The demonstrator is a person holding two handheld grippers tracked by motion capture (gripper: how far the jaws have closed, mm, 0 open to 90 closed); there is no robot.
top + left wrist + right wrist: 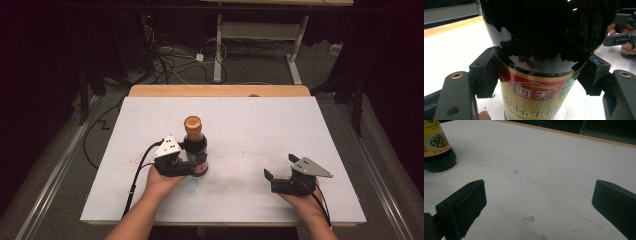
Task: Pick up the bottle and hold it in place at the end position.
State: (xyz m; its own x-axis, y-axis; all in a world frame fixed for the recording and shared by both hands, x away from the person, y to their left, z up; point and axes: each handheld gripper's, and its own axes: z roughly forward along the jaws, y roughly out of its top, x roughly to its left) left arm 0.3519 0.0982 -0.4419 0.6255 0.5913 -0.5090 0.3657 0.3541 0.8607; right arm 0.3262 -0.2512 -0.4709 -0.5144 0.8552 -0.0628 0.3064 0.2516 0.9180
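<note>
- Jaws of the left gripper [199, 165] sit closed around the lower body of a dark sauce bottle [196, 145], pads pressing on either side at label height, as the left gripper view shows.
- Standing upright on the white table [260, 125], left of its middle, the bottle carries a gold cap [192, 123] that is on and untouched.
- Off to the right, well apart from the bottle, the right gripper [278, 176] rests low over the table with its jaws spread wide and nothing between them.
- Judging by the grip, the step in hand is steadying the bottle, probably so the free gripper can work the cap.
- Doing it well likely means keeping the squeeze square across the glass, since a round, smooth body can twist or slip between flat pads.
- Holding low keeps the neck clear, but a push at the cap could tip the bottle; the base should stay flat on the table.
</note>
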